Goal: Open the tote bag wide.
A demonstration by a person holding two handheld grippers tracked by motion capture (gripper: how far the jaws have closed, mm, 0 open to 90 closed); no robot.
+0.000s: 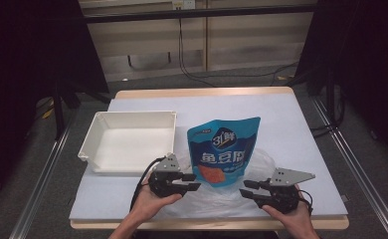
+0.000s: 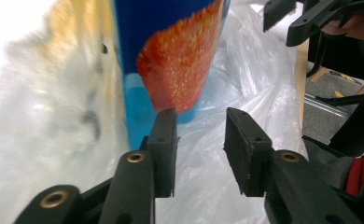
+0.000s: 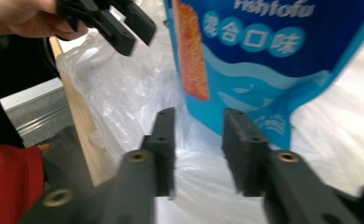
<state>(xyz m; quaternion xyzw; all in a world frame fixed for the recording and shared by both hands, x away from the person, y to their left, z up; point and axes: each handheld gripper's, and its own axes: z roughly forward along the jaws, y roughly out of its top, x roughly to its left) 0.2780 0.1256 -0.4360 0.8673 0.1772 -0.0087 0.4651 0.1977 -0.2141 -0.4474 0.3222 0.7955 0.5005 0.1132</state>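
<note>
Your left gripper (image 1: 189, 182) is hovering just left of the blue snack pouch (image 1: 223, 149), its jaws standing apart with nothing between them. Your right gripper (image 1: 250, 188) is mirroring it on the pouch's other side, jaws likewise parted and gripping nothing. The pouch is standing upright on a crumpled clear plastic bag (image 1: 261, 162) near the bench's (image 1: 291, 124) front edge, with a white tray (image 1: 90, 144) sitting just beyond your left gripper.
</note>
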